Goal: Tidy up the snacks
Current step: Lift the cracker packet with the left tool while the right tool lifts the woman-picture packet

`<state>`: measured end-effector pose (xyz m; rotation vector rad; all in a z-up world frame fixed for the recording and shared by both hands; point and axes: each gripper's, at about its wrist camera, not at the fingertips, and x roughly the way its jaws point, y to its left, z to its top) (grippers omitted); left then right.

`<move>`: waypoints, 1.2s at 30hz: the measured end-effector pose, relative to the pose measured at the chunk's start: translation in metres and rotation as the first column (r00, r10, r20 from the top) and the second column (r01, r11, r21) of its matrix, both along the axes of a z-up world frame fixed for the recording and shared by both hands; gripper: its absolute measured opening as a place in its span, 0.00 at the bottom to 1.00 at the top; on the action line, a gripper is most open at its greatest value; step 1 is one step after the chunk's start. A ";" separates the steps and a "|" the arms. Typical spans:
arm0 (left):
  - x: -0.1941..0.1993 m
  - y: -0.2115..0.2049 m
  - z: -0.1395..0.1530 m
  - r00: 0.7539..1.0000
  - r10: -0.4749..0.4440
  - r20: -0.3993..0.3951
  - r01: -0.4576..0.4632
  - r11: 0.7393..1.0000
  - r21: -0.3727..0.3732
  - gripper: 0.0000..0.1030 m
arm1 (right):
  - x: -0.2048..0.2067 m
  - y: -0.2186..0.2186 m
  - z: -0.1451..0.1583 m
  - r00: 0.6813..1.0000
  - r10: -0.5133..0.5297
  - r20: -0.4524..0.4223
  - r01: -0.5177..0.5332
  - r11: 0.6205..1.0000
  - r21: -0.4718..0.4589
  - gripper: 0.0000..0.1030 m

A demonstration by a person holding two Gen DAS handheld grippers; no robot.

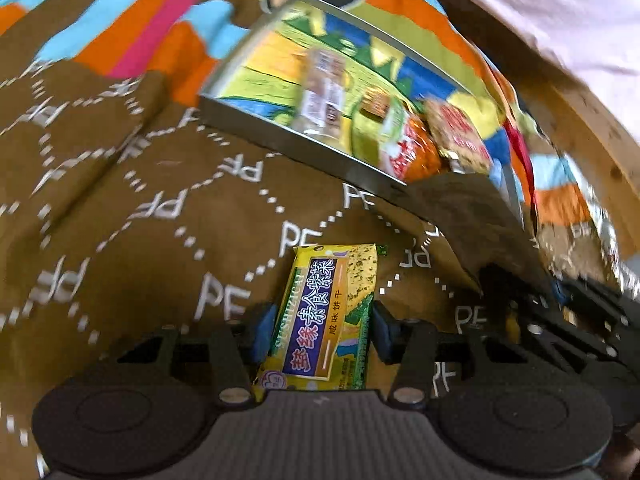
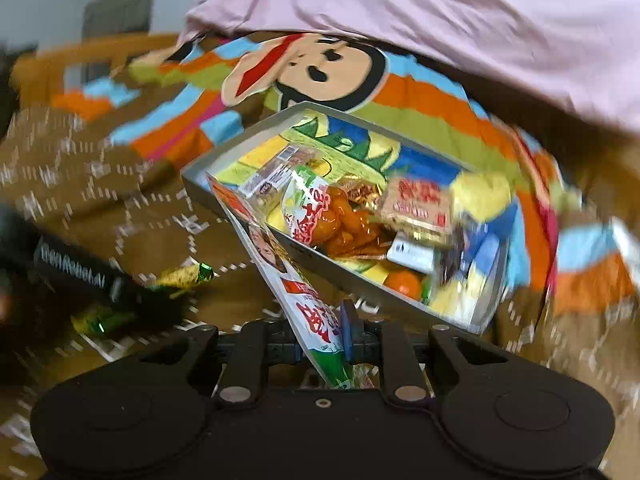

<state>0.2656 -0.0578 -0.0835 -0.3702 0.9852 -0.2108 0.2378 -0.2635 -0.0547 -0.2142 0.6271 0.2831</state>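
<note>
My left gripper (image 1: 322,320) clamped on a yellow seaweed cracker packet (image 1: 320,320) in front of the metal tin (image 1: 280,144), my right gripper (image 2: 316,332) pinching a white snack sachet (image 2: 288,276) at the tin's near wall, more snacks (image 2: 348,220) inside the tin

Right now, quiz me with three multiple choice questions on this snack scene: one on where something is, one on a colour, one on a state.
1. Where is the yellow-green rectangular cracker packet?
A. Inside the grey metal tray
B. Between the left hand-held gripper fingers, over the brown patterned cloth
C. On the pink sheet

2. What colour is the cracker packet's label panel?
A. Purple
B. Red
C. White

3. What is the right hand-held gripper doing?
A. Open, empty
B. Pushing the tray
C. Shut on the long white-and-red snack packet

Answers: B, it sits between the fingers; A, a purple band bears the characters; C, the fingers pinch the packet.
</note>
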 end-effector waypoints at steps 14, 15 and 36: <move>-0.023 0.008 -0.002 0.996 0.088 0.011 -0.087 0.994 -0.062 0.52 | 0.008 -0.036 0.001 0.971 -0.071 -0.228 0.149 0.926 0.348 0.13; -0.023 0.008 -0.002 0.996 0.087 0.014 -0.086 0.994 -0.064 0.52 | 0.010 -0.034 -0.001 0.972 -0.067 -0.224 0.142 0.929 0.341 0.13; -0.030 -0.007 0.016 0.990 0.083 0.111 -0.084 0.996 0.001 0.52 | -0.004 -0.011 0.000 0.996 -0.032 -0.080 0.049 0.974 0.220 0.10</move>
